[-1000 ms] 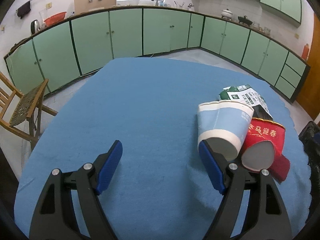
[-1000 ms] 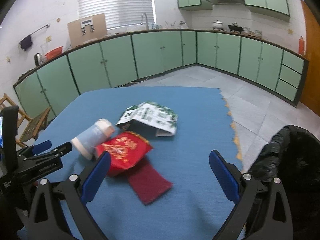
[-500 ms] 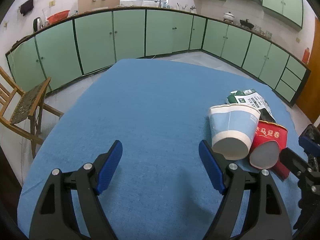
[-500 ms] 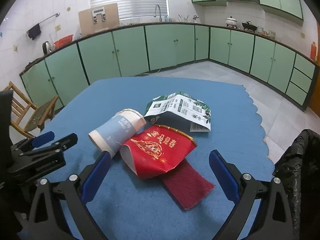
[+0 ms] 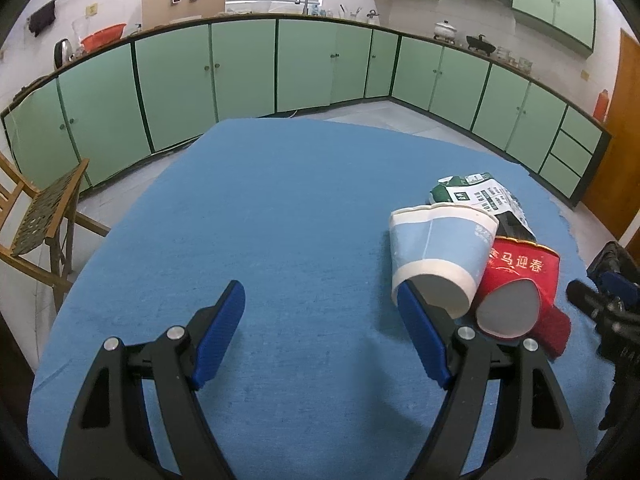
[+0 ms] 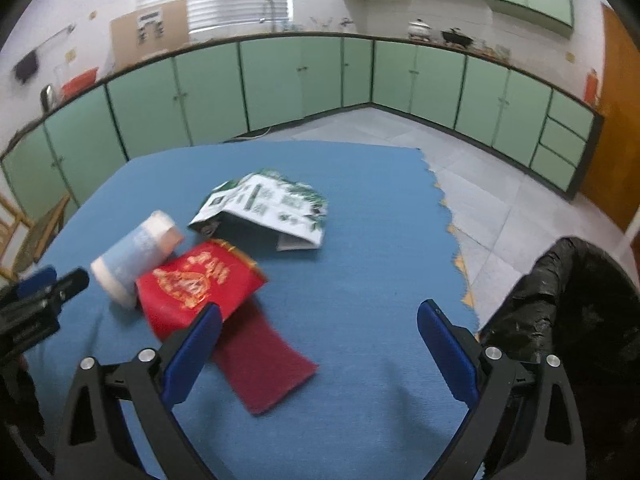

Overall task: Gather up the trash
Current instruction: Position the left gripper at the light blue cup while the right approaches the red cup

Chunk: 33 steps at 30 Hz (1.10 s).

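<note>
Both the left gripper [image 5: 322,334] and right gripper [image 6: 320,346] gape wide and empty over the blue table [image 5: 280,200], near the toppled blue paper cup [image 5: 438,254]

A table [image 5: 280,208] with a blue cloth fills the middle of both views. On it, right of centre in the left view, lie a pale blue paper cup [image 5: 436,252], a red cup [image 5: 516,284], a red cloth [image 6: 264,360] and a green-and-white packet [image 6: 268,204].

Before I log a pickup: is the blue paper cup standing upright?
No, the blue paper cup lies on its side on the blue cloth, leaning against the red cup.
</note>
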Each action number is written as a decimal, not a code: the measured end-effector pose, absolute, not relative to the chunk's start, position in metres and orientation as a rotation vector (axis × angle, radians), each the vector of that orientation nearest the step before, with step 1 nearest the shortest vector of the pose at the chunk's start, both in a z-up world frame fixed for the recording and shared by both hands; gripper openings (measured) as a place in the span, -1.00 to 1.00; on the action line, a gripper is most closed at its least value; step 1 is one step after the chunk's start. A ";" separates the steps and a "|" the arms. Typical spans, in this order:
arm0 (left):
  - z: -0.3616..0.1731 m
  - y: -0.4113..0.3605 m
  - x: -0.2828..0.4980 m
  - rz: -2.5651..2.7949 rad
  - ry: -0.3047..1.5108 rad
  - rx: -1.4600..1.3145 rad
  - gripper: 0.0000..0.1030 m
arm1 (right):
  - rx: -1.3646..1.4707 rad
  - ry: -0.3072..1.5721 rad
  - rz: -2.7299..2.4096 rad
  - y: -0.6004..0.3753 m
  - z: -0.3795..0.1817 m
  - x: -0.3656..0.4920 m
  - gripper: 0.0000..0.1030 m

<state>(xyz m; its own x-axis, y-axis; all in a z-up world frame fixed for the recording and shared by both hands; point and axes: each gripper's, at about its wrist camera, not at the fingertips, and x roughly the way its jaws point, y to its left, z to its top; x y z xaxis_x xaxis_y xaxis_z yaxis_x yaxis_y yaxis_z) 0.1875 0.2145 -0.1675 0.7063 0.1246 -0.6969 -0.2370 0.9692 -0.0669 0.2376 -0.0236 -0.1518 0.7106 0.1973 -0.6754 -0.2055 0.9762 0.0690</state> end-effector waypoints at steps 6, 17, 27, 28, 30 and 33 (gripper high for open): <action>-0.167 0.212 0.187 0.207 0.761 -0.154 0.48 | -0.013 0.714 0.318 -0.006 -0.146 0.229 0.86; -0.167 0.218 0.189 0.212 0.762 -0.143 0.48 | -0.059 0.740 0.333 0.021 -0.156 0.229 0.86; -0.166 0.215 0.190 0.197 0.765 -0.137 0.48 | -0.064 0.747 0.252 -0.005 -0.158 0.235 0.86; -0.165 0.214 0.189 0.193 0.764 -0.138 0.48 | -0.064 0.751 0.233 -0.011 -0.159 0.237 0.86; -0.164 0.212 0.189 0.187 0.760 -0.137 0.48 | -0.052 0.759 0.196 -0.022 -0.160 0.243 0.86; -0.163 0.211 0.188 0.183 0.756 -0.136 0.48 | -0.019 0.755 0.184 -0.033 -0.158 0.245 0.86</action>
<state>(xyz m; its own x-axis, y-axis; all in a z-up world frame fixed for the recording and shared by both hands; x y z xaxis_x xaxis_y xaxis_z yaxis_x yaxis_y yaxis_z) 0.1879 0.2111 -0.1626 0.7128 0.1156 -0.6918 -0.2131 0.9754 -0.0565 0.2452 -0.0333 -0.1576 0.7130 0.1591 -0.6829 -0.1726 0.9838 0.0490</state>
